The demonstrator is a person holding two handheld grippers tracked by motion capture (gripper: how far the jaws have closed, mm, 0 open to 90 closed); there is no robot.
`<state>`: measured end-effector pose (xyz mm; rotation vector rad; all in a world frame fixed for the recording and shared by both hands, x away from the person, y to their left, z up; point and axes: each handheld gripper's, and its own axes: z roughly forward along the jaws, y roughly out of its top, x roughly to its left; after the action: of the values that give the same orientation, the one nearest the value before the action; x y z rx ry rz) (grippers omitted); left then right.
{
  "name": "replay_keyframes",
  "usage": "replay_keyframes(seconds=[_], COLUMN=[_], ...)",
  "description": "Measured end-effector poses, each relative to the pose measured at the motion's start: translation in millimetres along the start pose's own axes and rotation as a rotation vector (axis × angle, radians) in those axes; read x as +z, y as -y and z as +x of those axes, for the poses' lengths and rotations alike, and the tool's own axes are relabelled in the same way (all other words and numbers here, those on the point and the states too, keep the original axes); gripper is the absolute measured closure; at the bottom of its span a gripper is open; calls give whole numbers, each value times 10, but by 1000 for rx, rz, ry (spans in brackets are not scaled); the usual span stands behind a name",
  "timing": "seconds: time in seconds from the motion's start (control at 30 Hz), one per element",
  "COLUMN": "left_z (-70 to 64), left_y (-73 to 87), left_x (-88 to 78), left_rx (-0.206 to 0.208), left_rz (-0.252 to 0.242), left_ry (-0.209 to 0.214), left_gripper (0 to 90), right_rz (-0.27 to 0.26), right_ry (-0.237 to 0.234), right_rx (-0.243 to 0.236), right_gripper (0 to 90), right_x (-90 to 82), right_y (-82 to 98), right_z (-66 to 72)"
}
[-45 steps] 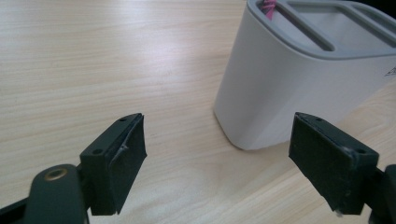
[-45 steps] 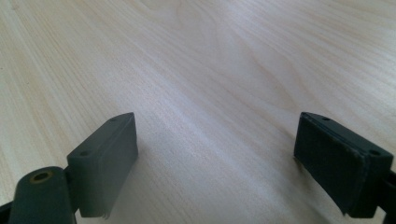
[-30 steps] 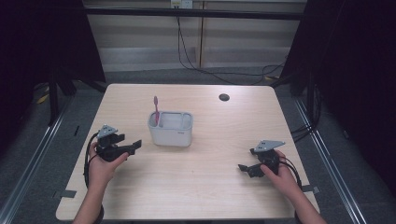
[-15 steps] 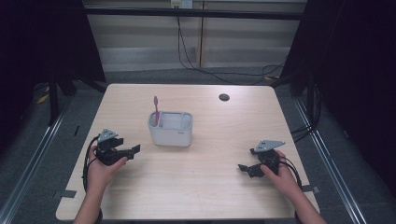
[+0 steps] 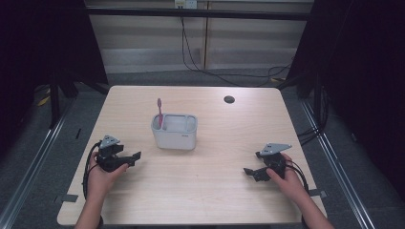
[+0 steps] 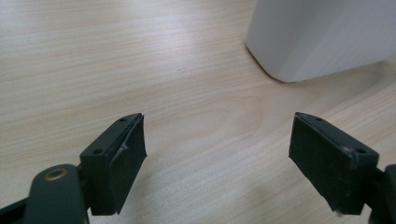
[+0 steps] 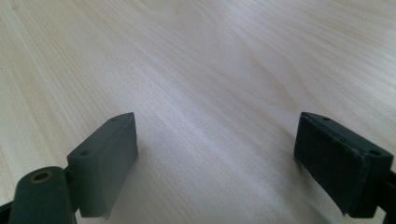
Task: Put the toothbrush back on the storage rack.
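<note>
On the bench (image 5: pixel 200 191) a holder (image 5: pixel 175 131) stands a little left of the middle, with a toothbrush (image 5: pixel 160 112) upright in its left compartment. Behind it and to the right, near the far edge, sits a small round cap (image 5: pixel 229 99). The left hand-held gripper (image 5: pixel 133 159) lies to the near left of the holder, apart from it, jaws pointing towards the bench's middle. The right hand-held gripper (image 5: pixel 251 164) lies well to the holder's right and nearer the front edge, jaws pointing left, bare bench between the two
</note>
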<state>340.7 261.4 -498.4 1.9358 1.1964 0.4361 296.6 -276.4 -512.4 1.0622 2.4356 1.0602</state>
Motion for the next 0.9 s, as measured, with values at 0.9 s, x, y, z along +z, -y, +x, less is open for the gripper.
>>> replay_keyframes(seconds=[0.9], left_z=[-7], left_y=[59], left_x=[58], left_rx=[58], left_rz=[52], left_ry=[-19], left_gripper=[181], right_rz=[0], right_ry=[0], right_rx=[0], right_gripper=[126], right_x=[0], right_y=[0], right_z=[0])
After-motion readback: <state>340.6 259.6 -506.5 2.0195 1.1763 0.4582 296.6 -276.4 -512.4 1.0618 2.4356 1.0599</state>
